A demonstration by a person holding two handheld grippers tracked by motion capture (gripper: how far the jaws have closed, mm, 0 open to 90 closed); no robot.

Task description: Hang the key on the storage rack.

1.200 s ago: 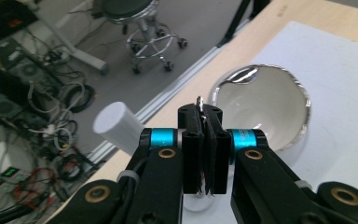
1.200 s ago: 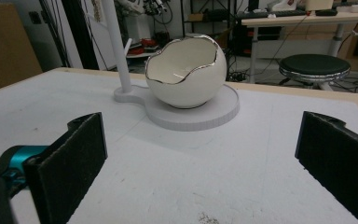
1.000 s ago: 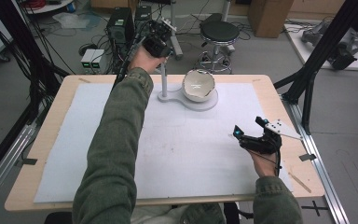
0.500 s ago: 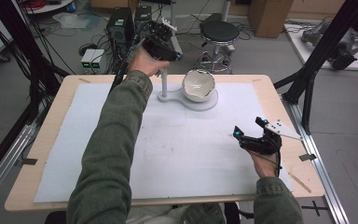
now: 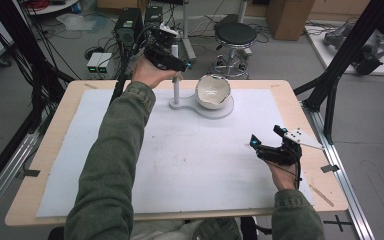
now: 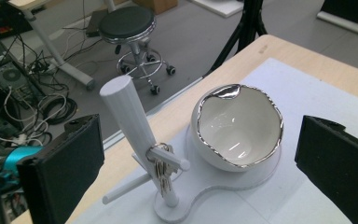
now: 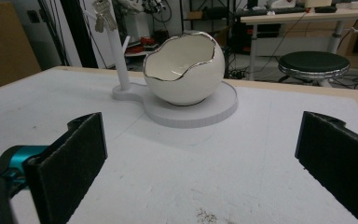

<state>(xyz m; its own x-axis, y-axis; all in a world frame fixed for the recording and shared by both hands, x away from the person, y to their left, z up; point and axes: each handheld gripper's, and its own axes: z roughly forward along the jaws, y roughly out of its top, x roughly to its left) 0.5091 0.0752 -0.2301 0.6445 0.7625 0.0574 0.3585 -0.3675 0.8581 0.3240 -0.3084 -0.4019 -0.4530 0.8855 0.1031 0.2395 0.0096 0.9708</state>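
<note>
A white stand's post (image 5: 176,90) rises at the table's far edge, and a bunch of keys (image 6: 161,170) hangs by its ring on a side peg. On the stand's round base (image 5: 215,111) sits a white egg-shaped bowl (image 5: 212,91) with a silver rim. My left gripper (image 5: 180,65) hovers by the post's top. Its jaws have just been opening and now stand open (image 6: 200,163), with the keys hanging free below them. My right gripper (image 5: 266,136) rests open near the table's right side, aimed at the bowl (image 7: 184,70), with nothing between its pads.
A white sheet (image 5: 190,165) covers most of the wooden table (image 5: 300,105). A black stool (image 5: 236,35) and cables lie on the floor beyond the far edge. Black frame legs (image 5: 330,90) stand at the right.
The left hand has shifted a little beside the post's top, towards the left. The right hand and gripper have stayed put.
</note>
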